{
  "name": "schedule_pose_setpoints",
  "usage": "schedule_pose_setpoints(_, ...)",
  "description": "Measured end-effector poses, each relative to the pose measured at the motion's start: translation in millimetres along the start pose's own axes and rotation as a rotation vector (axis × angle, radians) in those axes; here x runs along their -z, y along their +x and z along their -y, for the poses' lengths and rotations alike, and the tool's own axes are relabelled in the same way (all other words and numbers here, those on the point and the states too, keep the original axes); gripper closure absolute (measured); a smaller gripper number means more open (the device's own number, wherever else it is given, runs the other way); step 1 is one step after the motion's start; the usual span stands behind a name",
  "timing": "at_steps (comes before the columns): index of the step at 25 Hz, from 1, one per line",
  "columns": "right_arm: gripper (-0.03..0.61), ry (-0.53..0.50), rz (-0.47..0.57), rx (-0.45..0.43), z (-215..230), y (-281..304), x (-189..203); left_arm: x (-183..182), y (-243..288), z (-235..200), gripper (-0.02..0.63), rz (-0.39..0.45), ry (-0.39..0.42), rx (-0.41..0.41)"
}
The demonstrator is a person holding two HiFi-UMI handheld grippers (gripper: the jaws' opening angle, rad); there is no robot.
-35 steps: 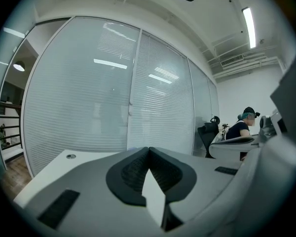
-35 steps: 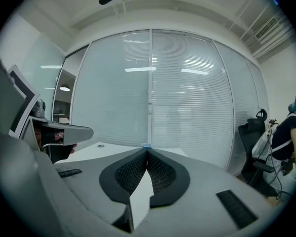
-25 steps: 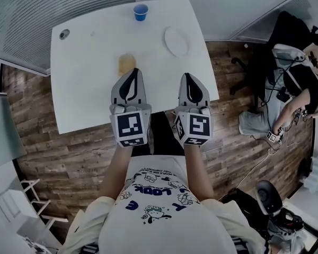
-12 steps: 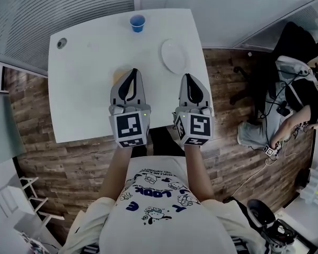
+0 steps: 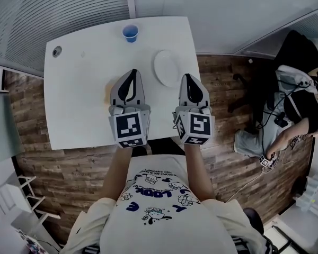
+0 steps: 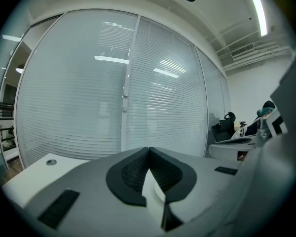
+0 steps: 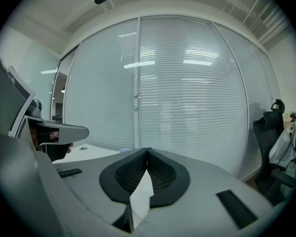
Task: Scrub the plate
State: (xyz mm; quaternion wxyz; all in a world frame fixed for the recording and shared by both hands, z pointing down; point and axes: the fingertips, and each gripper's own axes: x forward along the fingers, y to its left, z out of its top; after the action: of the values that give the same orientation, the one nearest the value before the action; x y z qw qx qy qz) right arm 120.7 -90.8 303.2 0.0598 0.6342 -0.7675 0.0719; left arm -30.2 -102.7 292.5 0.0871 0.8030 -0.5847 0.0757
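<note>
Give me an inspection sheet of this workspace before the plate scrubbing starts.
Surface: white table, no spills seen.
Job's things: white plate flat near the right edge, untouched; tan pad mostly hidden behind the left gripper.
Clutter: blue cup upright at the far edge; round grommet in the far left corner.
Grippers: left gripper and right gripper both shut, empty.
Cables: cables off the table, at right.
Surroundings: wood floor, blinds, seated person.

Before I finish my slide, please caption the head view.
Left gripper and right gripper, both shut and empty, above a white table holding a plate and a blue cup.
</note>
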Motion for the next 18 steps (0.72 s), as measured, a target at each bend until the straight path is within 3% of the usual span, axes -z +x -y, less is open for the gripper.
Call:
schedule_pose_setpoints(9,0.584,0.009,-0.015,-0.048,23.8,30.9,1.1,-3.4,35.9,10.3,0.586,-0.004,-0.010,-0.031)
schedule_pose_setpoints(18,0.584,0.032,-0.050,-0.039,44.9,48.8,11.3,-0.9,58.3,17.5,0.586,-0.029,-0.008,-0.035)
